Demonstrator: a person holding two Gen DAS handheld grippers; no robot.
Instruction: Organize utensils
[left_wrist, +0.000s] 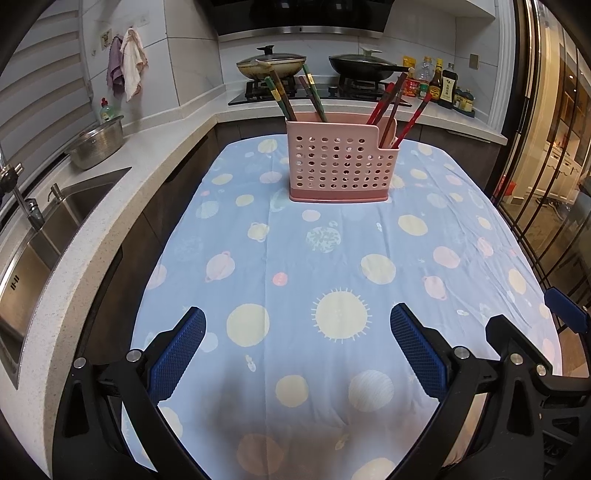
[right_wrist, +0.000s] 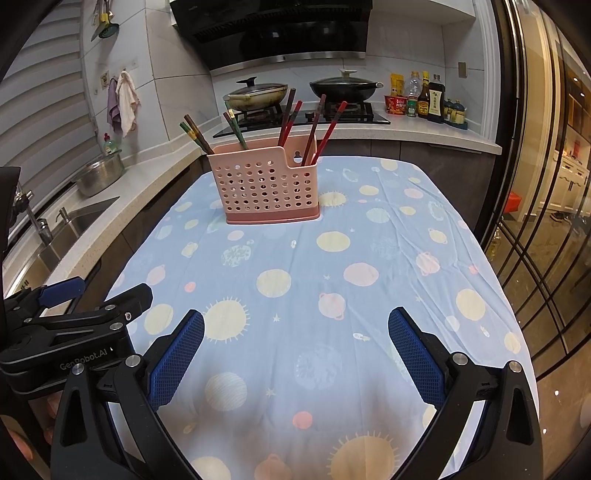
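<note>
A pink perforated utensil holder (left_wrist: 341, 162) (right_wrist: 264, 182) stands upright on the far half of the table. Green-and-brown chopsticks (left_wrist: 282, 98) (right_wrist: 197, 136) lean out of its left compartment. Red and dark chopsticks (left_wrist: 391, 103) (right_wrist: 314, 127) stick up from its right compartment. My left gripper (left_wrist: 297, 326) hovers open over the near part of the cloth, with nothing between its blue pads (left_wrist: 177, 356). My right gripper (right_wrist: 295, 328) is open and empty too, well short of the holder. Each gripper shows at the other view's edge: the right gripper (left_wrist: 528, 328) and the left gripper (right_wrist: 99, 295).
A blue tablecloth (left_wrist: 295, 266) (right_wrist: 388, 258) with planets and suns covers the table. A counter with a sink (left_wrist: 48, 236) and a steel colander (left_wrist: 98, 142) runs along the left. Behind are a stove with two pans (left_wrist: 271, 64) (right_wrist: 345, 88) and sauce bottles (left_wrist: 439, 83). A glass partition (right_wrist: 546, 221) stands right.
</note>
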